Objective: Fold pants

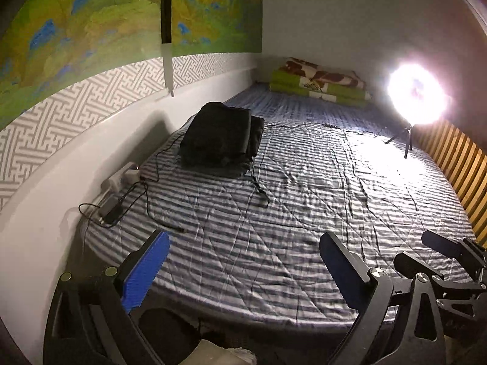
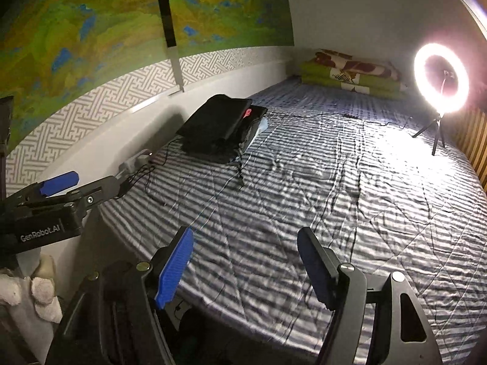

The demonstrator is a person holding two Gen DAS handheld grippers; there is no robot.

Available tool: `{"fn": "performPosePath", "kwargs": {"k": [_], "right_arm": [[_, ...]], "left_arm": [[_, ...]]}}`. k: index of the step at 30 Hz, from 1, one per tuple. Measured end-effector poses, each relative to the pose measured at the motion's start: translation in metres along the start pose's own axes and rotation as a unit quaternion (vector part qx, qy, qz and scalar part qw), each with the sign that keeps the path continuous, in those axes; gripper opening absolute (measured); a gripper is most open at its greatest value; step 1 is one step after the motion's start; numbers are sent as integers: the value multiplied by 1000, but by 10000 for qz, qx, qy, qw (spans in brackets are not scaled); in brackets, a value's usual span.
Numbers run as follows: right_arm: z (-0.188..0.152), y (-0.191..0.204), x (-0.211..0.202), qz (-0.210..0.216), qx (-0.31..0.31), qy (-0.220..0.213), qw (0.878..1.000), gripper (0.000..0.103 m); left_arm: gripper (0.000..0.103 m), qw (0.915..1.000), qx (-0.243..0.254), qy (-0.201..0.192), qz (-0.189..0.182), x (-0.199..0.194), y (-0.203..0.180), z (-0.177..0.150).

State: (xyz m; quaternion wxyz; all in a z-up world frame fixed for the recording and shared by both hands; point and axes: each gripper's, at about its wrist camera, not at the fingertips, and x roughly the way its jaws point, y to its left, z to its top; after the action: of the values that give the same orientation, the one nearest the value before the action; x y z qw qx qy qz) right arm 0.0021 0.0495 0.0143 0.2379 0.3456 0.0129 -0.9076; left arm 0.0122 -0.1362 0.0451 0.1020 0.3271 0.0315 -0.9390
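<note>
A stack of folded black pants point(image 1: 219, 133) point(image 2: 219, 124) lies on the striped bed point(image 1: 304, 200) point(image 2: 334, 200) near the left wall; a small red label point(image 2: 248, 112) shows on it. My left gripper point(image 1: 243, 258) hovers open over the near end of the bed, with nothing between its blue pads point(image 1: 146, 270). My right gripper point(image 2: 245, 261) is also open and holds nothing; its pads point(image 2: 175, 270) stand well apart. Each gripper shows in the other's view: the right one point(image 1: 420, 251) at the far right, the left one point(image 2: 91, 185) at the far left. Both are well short of the pants.
A lit ring light on a small tripod point(image 1: 415, 94) point(image 2: 441, 82) stands on the bed's right side. A folded green and brown blanket point(image 1: 319, 82) lies at the far end. A power strip with cables point(image 1: 121, 176) runs along the left wall. Wooden slats point(image 1: 456, 167) border the right edge.
</note>
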Motion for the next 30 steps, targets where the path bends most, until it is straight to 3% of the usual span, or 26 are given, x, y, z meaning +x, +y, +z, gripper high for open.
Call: {"fn": "performPosePath", "kwargs": {"k": [14, 30], "right_arm": [[-11, 8, -14, -127, -30, -41, 9999, 67], [-13, 16, -8, 95, -38, 11, 9999, 68]], "left_arm": [[101, 9998, 98, 47, -188, -5, -2, -8], [101, 10000, 88, 4, -24, -10, 7, -11]]}}
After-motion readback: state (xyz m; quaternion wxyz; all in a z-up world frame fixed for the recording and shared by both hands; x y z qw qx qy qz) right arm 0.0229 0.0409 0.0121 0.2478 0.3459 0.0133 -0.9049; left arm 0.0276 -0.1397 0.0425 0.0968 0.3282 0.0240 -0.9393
